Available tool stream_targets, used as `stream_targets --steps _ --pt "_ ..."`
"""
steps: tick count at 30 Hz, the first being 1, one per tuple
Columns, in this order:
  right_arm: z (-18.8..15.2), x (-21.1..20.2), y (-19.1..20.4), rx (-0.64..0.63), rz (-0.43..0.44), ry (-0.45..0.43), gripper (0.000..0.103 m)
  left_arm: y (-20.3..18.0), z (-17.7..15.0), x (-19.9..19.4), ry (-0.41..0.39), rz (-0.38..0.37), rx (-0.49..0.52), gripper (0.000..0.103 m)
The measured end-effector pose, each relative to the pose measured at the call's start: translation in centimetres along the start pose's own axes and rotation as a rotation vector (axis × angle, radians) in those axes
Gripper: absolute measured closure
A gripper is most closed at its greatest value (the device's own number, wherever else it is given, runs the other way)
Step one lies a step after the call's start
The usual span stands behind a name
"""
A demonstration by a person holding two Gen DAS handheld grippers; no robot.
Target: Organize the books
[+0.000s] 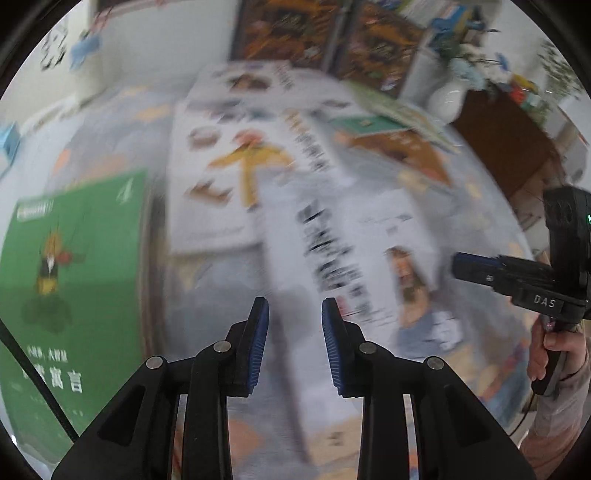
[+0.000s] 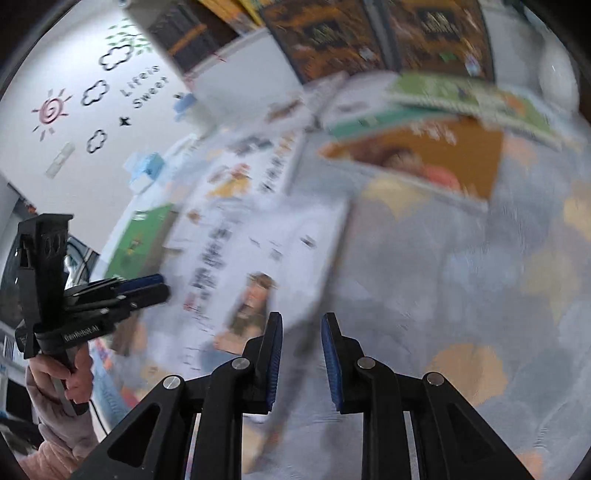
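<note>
Books lie spread over a pale patterned cloth (image 2: 461, 280), all smeared by motion blur. Directly ahead of the left gripper (image 1: 294, 332) is a white book with a portrait (image 1: 362, 240) of a long-haired figure on its cover and a column of dark print; the gripper's blue pads (image 1: 258, 343) stand a narrow gap apart with nothing pinched between them, the book's cover showing through the gap below. Off to that gripper's left lies a green book (image 1: 85, 266) bearing a cartoon insect and white characters. Farther ahead sits a white book with a yellow figure (image 1: 236, 173), and beyond to the right an orange-brown book (image 1: 413, 151) under a green-edged one.

The right gripper (image 2: 302, 354) hovers at the near right corner of the portrait book, its blue fingertips (image 2: 275, 354) likewise close together yet apart, gripping nothing. Ahead of it and to the right, the orange-brown book lies flat, well apart from the pads. Each gripper shows in the other's view, held by a hand (image 2: 62, 373) in a pinkish sleeve. At the far edge two dark illustrated panels (image 2: 373, 33) stand upright against a white wall with cloud and sun decals (image 2: 74, 107)
</note>
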State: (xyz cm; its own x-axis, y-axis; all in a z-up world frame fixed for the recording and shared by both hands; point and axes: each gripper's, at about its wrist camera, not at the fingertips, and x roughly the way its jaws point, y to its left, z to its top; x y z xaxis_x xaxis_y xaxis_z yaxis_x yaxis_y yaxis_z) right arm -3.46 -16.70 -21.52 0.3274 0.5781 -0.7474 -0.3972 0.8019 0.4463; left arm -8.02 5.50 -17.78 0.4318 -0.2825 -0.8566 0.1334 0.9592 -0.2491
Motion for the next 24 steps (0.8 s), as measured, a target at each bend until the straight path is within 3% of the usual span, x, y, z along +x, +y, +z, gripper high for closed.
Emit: stream_targets --steps 4,9,10,14,17,20,21,22,23,24 --pt "-0.7 0.4 -1.8 0.052 0.075 -0.004 0.081 1.4 -0.6 0.1 0.001 -0.075 -0.04 0.072" --pt "-1.5 0.1 -3.1 0.091 0.21 0.067 0.081 1.9 -1.2 -0.1 0.003 -0.099 -0.048 0.071" --pt "-1.8 -0.1 -3.5 0.107 0.229 0.073 0.079 1.9 -1.2 -0.2 0.002 -0.101 -0.052 0.071" --pt "-2.1 0.2 -4.5 0.188 0.384 0.079 0.054 2.1 -1.1 -0.2 0.008 -0.104 -0.073 0.069" --pt "-1.1 0.8 -3.1 0.108 0.36 0.099 0.053 1.9 -0.8 0.3 0.005 -0.136 -0.084 0.067" --pt "-0.1 2.6 -2.1 0.091 0.404 0.093 0.053 1.8 -0.1 1.2 -0.012 -0.195 -0.094 0.07" --pt "0.3 3.0 -1.7 0.069 0.409 0.086 0.053 1.8 0.0 1.3 -0.02 -0.202 -0.103 0.07" --pt "0.8 3.3 -1.4 0.041 0.392 0.077 0.062 1.9 0.1 1.5 -0.038 -0.212 -0.112 0.07" --pt "0.9 3.5 -1.5 0.037 0.373 0.068 0.08 1.9 0.1 1.5 -0.054 -0.216 -0.111 0.07" --pt "1.0 3.9 -1.7 0.042 0.34 0.045 0.087 1.9 0.0 1.6 -0.074 -0.209 -0.11 0.073"
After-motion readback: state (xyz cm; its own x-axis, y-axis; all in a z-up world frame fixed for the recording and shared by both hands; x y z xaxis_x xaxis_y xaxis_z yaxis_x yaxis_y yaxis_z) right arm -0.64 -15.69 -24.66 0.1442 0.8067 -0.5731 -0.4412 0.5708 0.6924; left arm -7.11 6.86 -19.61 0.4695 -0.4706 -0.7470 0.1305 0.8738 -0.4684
